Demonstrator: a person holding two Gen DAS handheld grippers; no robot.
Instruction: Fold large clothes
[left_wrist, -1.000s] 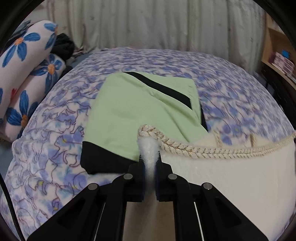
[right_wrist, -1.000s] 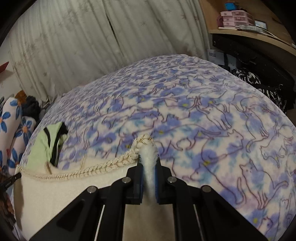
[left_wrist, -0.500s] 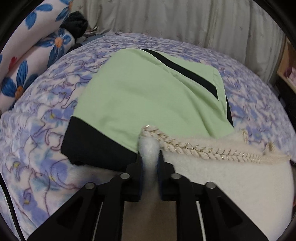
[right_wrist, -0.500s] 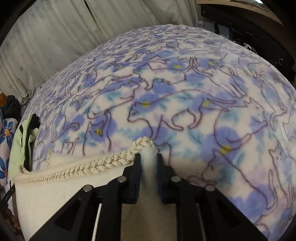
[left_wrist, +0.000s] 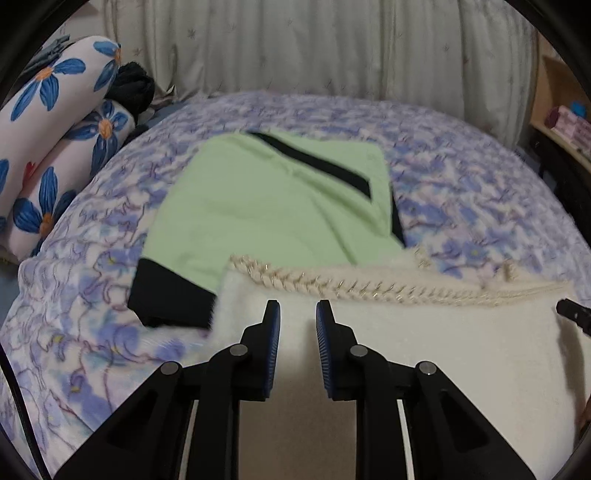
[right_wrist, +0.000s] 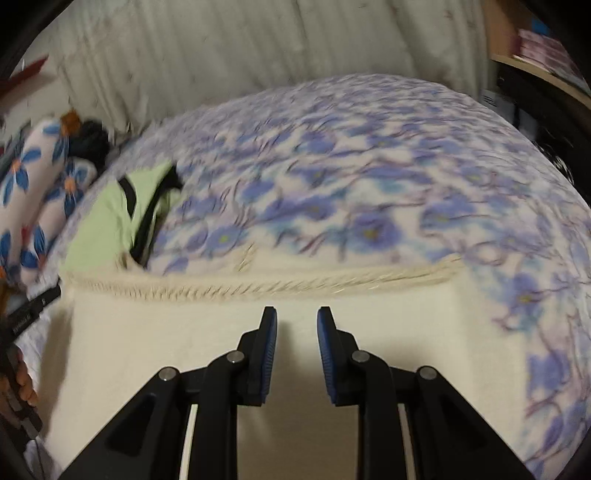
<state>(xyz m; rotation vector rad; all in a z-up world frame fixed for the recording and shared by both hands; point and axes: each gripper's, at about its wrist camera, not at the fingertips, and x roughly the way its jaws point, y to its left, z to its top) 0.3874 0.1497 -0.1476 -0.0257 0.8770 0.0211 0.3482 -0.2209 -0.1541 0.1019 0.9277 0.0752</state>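
Both grippers open over the cream garment (left_wrist: 424, 354) on the bed.

Left gripper (left_wrist: 297, 314) and right gripper (right_wrist: 296, 319): jaws apart, blue pads (left_wrist: 271, 343) bare, nothing between them. Garment is fuzzy cream-white fabric, lying flat on the blue-flowered blanket (left_wrist: 461, 177), and fills the near part of both views. Far edge carries a braided cream trim (left_wrist: 369, 288) with gold flecks, running straight across. Its left far corner overlaps a folded green garment (left_wrist: 266, 206) with black bands, which lies just beyond on the same blanket. Flowered pillows (left_wrist: 55, 122) stacked at far left, pale curtain (left_wrist: 314, 48) behind. Right wrist view is motion-blurred; blanket pattern is smeared there.
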